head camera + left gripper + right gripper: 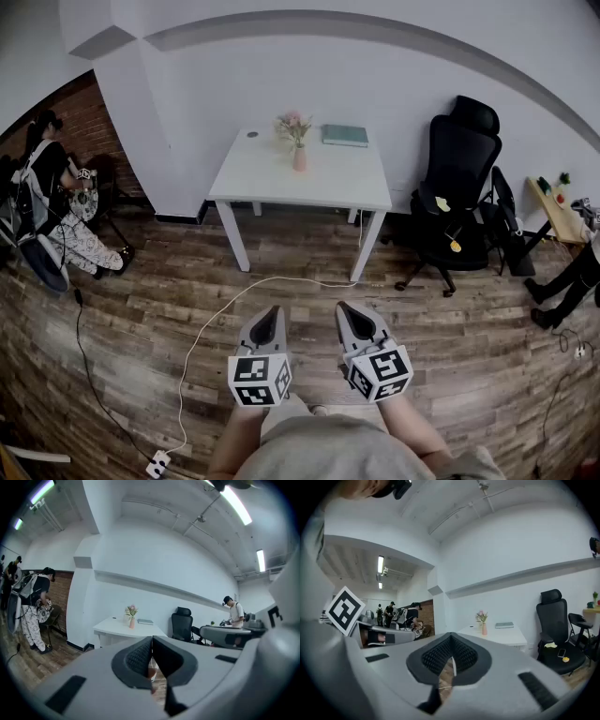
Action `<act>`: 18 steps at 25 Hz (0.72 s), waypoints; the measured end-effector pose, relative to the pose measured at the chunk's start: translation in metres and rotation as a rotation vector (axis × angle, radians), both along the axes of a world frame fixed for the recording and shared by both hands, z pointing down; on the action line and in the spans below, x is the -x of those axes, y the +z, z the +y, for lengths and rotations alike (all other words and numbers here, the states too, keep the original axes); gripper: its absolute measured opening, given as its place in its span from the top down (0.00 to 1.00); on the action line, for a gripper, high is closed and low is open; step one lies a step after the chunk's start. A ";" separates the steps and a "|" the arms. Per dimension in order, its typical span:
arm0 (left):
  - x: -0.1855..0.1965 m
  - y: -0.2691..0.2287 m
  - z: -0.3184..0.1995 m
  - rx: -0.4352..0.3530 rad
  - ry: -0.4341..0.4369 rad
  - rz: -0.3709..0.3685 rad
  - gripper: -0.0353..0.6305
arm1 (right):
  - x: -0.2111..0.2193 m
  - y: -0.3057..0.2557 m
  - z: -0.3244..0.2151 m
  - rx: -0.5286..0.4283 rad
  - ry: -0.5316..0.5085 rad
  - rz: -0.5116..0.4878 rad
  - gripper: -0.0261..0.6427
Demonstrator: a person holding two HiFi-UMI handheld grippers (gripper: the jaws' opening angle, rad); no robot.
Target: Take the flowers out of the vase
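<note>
A small pink vase (299, 157) with pink flowers (293, 123) stands on a white table (262, 178) against the far wall. The same vase (131, 623) and flowers (131, 610) show small in the left gripper view, and the vase (484, 629) again in the right gripper view. My left gripper (269, 320) and right gripper (351, 315) are held side by side low over the wooden floor, well short of the table. Both are shut with nothing between their jaws.
A green book (345, 135) lies on the table behind the vase. A black office chair (457, 192) stands right of the table. A white cable (211, 328) runs across the floor to a power strip (157, 463). People stand at the left (47, 202) and at the far right.
</note>
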State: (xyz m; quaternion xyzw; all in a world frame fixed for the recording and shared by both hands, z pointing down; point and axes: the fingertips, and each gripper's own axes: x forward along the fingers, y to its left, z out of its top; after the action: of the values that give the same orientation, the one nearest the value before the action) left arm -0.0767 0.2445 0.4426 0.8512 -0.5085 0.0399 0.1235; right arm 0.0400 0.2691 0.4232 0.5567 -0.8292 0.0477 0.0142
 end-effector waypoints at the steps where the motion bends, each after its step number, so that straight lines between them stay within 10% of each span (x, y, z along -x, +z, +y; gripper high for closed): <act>1: -0.001 0.000 0.003 -0.001 0.003 -0.003 0.94 | 0.000 0.001 0.003 0.001 0.003 -0.011 0.97; 18: -0.005 -0.014 0.021 -0.033 -0.041 0.007 0.94 | -0.021 -0.001 0.015 -0.005 0.004 -0.064 0.96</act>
State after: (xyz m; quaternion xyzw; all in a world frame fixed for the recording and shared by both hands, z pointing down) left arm -0.0712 0.2650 0.4290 0.8427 -0.5259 0.0262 0.1120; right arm 0.0605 0.2838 0.4224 0.5568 -0.8281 0.0633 -0.0142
